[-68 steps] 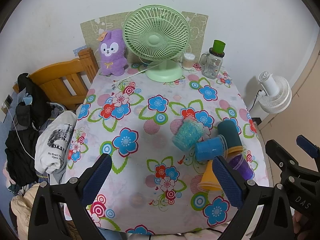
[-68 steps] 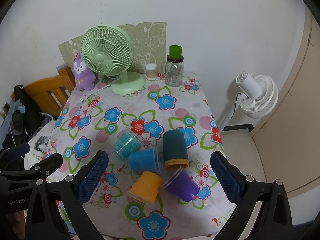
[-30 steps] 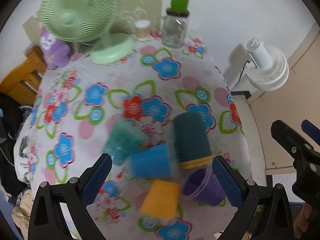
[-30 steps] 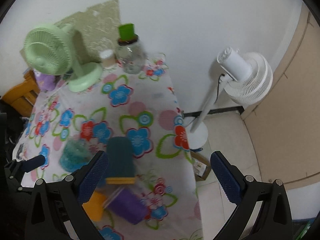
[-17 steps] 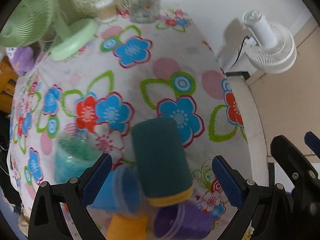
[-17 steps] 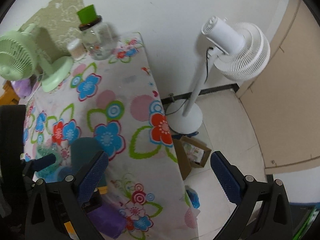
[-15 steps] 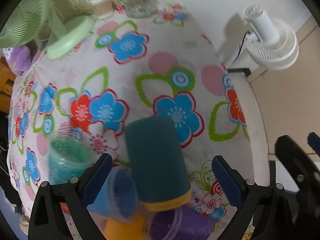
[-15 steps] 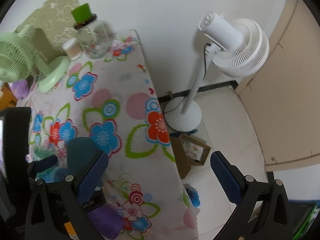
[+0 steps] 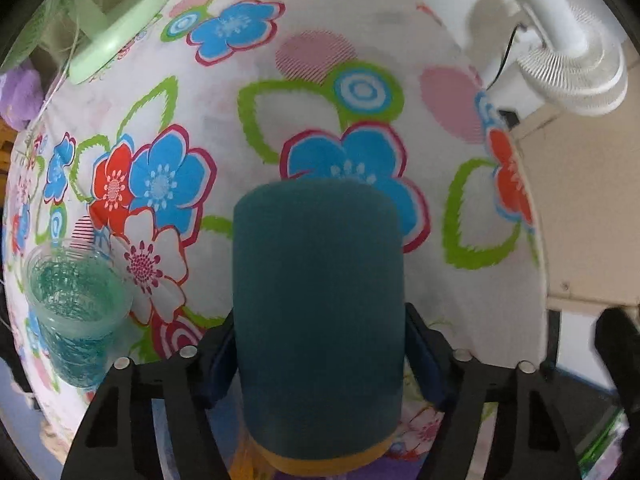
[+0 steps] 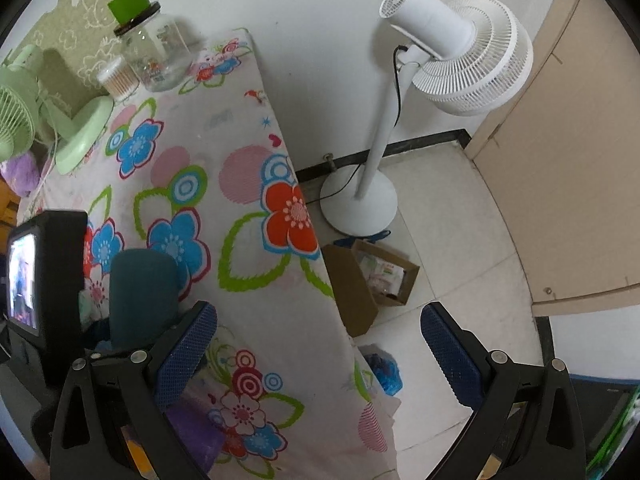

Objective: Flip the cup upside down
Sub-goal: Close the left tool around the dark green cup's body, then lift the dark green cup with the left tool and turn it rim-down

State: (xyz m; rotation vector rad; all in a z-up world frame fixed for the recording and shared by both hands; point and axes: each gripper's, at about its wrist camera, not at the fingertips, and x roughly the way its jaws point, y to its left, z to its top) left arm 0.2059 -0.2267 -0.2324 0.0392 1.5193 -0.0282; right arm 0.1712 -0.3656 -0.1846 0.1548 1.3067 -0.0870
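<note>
A dark teal cup with a yellow rim (image 9: 318, 312) lies on its side on the flowered tablecloth (image 9: 320, 80), base pointing away from me. My left gripper (image 9: 320, 364) has closed on it, a blue pad against each side. The cup also shows in the right wrist view (image 10: 142, 292), beside the left gripper's body. My right gripper (image 10: 320, 356) is open and empty, over the table's right edge. A glittery teal cup (image 9: 72, 312) lies to the left. A purple cup (image 10: 192, 436) and an orange cup (image 10: 134, 452) lie partly hidden behind my right gripper.
A green desk fan (image 10: 60, 120), a glass jar with a green lid (image 10: 152, 52) and a small container (image 10: 116, 78) stand at the table's far end. A white floor fan (image 10: 452, 60) and an open cardboard box (image 10: 372, 280) are on the floor to the right.
My left gripper moved down and forward onto the dark teal cup and closed on it. My right gripper swung right, past the table's edge.
</note>
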